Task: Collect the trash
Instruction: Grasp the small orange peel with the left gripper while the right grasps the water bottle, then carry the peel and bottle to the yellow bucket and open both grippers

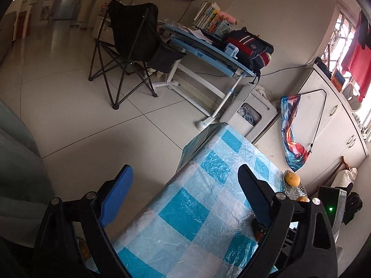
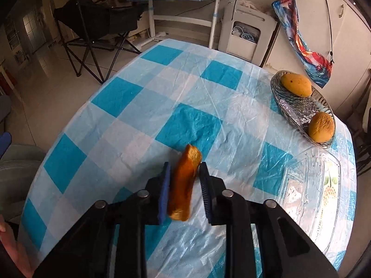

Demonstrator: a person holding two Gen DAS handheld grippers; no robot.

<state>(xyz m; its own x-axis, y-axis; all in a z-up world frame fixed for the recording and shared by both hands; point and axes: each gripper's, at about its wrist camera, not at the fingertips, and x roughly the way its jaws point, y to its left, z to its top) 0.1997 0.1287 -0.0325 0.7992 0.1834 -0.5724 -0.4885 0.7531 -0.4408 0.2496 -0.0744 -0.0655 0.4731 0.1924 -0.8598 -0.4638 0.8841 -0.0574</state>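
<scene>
An orange-brown strip of fruit peel (image 2: 183, 185) stands on end between the pads of my right gripper (image 2: 185, 165), which is shut on it just above the blue-and-white checked tablecloth (image 2: 139, 97). My left gripper (image 1: 185, 169) is open wide over the near edge of the same tablecloth (image 1: 185, 210), with nothing between its blue pads. In the left wrist view, the right gripper's body, with a green light (image 1: 330, 208), shows at the right edge.
A glass bowl (image 2: 299, 108) holding two mangoes (image 2: 296, 84) sits at the table's right side, with a clear glass tray (image 2: 313, 185) in front of it. Beyond the table stand a black folding chair (image 1: 129, 46), a blue desk (image 1: 208, 48) and a white cabinet (image 1: 329, 120).
</scene>
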